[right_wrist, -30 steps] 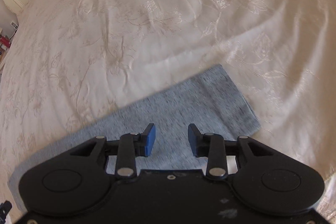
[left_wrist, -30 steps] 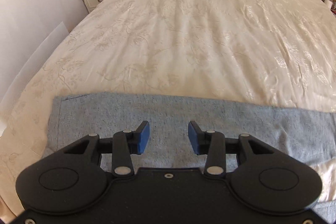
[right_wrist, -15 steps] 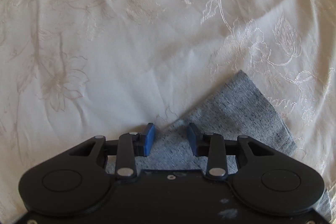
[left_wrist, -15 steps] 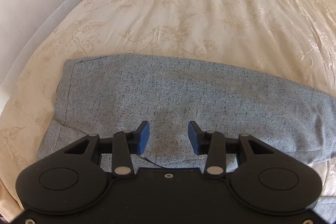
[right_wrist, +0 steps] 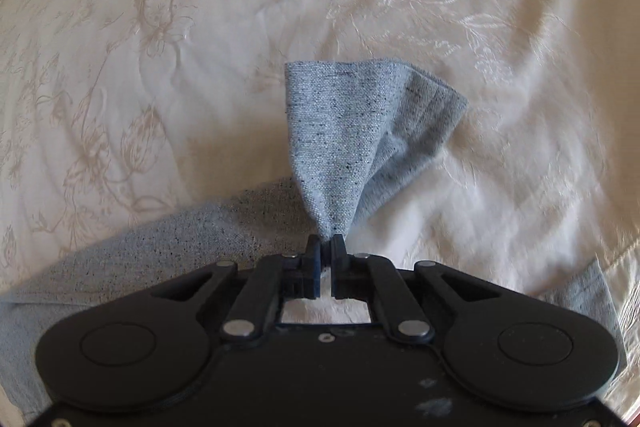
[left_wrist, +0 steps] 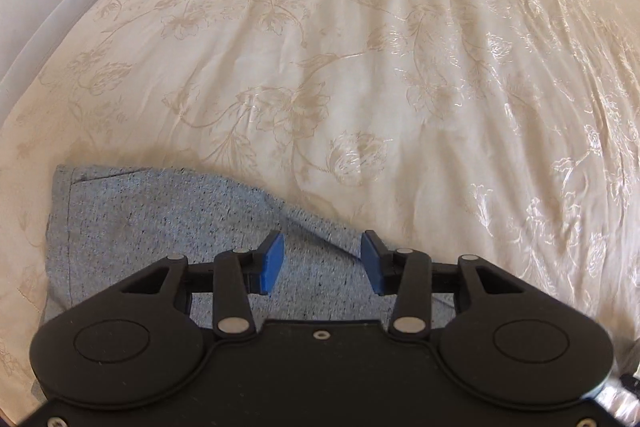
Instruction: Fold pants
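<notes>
Right gripper (right_wrist: 326, 245): jaws pressed together on a pinch of the grey pants (right_wrist: 344, 131), at centre of the right wrist frame. The cloth fans upward from the pinch as a cone, hem edge across the top, so the leg end appears raised off the bedspread (right_wrist: 160, 27). The rest of the leg runs away to the lower left of that frame, lying flat. Judgement: the hold near the cuff lets the leg end be carried over toward the waist for a lengthwise fold.

Left gripper (left_wrist: 322, 263): blue pads spread wide, nothing between them, poised over the pants (left_wrist: 160, 227) in the lower left of the left wrist frame. A stitched hem or waistband runs down the cloth's left edge. A diagonal crease sits just above the pads. Judgement: the left is placed to pin or take the near end while the right carries.

Not resolvable:
- whether the left pads touch the cloth;
- how many layers the right pinches;
- the lower pants, hidden behind both gripper bodies;
- a small grey patch at lower right of the right wrist frame, probably more pants.
</notes>
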Demonstrator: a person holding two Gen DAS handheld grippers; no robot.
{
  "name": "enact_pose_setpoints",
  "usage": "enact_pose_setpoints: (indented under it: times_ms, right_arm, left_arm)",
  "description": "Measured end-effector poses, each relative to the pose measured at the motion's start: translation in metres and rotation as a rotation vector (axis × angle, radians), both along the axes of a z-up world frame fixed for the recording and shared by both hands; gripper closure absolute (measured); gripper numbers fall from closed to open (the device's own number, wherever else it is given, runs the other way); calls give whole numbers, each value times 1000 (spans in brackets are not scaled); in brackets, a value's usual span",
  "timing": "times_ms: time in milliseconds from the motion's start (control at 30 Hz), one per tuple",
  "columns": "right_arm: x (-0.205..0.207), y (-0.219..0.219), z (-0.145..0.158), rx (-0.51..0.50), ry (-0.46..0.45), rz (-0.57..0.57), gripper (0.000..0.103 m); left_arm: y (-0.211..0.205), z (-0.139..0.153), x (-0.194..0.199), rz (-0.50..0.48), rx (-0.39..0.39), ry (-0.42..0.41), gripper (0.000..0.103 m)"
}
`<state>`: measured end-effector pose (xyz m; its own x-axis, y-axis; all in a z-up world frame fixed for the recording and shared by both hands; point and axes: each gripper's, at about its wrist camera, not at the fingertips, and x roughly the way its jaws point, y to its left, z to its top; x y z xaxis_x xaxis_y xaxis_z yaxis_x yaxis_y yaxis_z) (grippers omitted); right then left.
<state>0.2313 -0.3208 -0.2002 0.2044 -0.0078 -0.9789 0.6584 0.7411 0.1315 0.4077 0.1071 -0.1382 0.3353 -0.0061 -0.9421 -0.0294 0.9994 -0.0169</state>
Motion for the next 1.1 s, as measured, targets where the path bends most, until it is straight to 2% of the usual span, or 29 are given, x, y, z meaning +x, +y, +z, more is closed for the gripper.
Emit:
enact_pose_setpoints:
  times_ms: [267,400,467,633,667,700,767,867,1000,1100]
  right_arm:
    - [-19,19,-4,-7,-20,-13,99]
    - [-15,17,-2,-13,-39,-16,99]
    - [-15,16,-1,-11,-45,-18,99]
    - [-18,20,3,-21,-47,-2,98]
    - [-18,21,3,-25,-47,3,98]
    - [-18,22,3,-29,-46,8,99]
    - [-18,22,5,-34,-50,9,99]
    - [-20,21,19,-49,-78,14,99]
    - [-39,22,57,-111,-126,71,99]
    - [-68,18,85,-131,-153,82,99]
  left_arm:
    - [11,-37,34,84,-70,146,51]
    - [8,-61,49,106,-55,202,47]
    - [6,-74,56,120,-38,229,47]
    - [2,-102,66,164,-53,308,50]
    - [1,-103,67,174,-48,308,67]
    - [1,-102,66,183,-49,305,96]
    - [0,-90,60,185,-51,276,96]
    - [-2,-42,27,152,-49,113,97]
    - [6,25,-42,103,-86,-33,97]
    - [22,59,-102,74,-115,-68,97]
